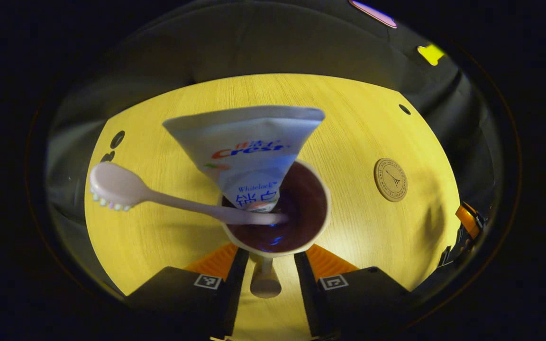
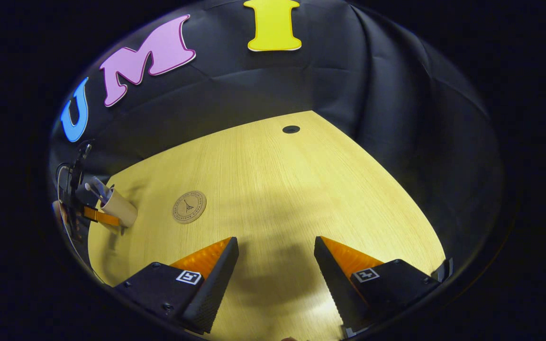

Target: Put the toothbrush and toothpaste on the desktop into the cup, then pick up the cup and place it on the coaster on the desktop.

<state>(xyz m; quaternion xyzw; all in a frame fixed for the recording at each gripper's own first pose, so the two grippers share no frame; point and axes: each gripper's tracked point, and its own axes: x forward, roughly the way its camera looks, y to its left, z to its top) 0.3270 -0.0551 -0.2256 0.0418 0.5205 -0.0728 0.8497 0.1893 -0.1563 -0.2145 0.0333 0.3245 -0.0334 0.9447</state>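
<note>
While the left gripper (image 1: 266, 265) clamps the cup (image 1: 277, 213) by its handle, toothbrush (image 1: 159, 199) and toothpaste (image 1: 249, 151) stand inside. The right gripper (image 2: 275, 265) gapes wide, with the coaster (image 2: 189, 207) beyond its left finger.

Bare desktop (image 2: 292, 189) on every side of coaster (image 2: 189, 207), nothing standing on coaster, open wood ahead of the spread right gripper (image 2: 276, 270), cup (image 2: 119, 208) at far left near table edge, toothbrush (image 1: 159, 196) and toothpaste (image 1: 249, 151) jutting above cup mouth
</note>
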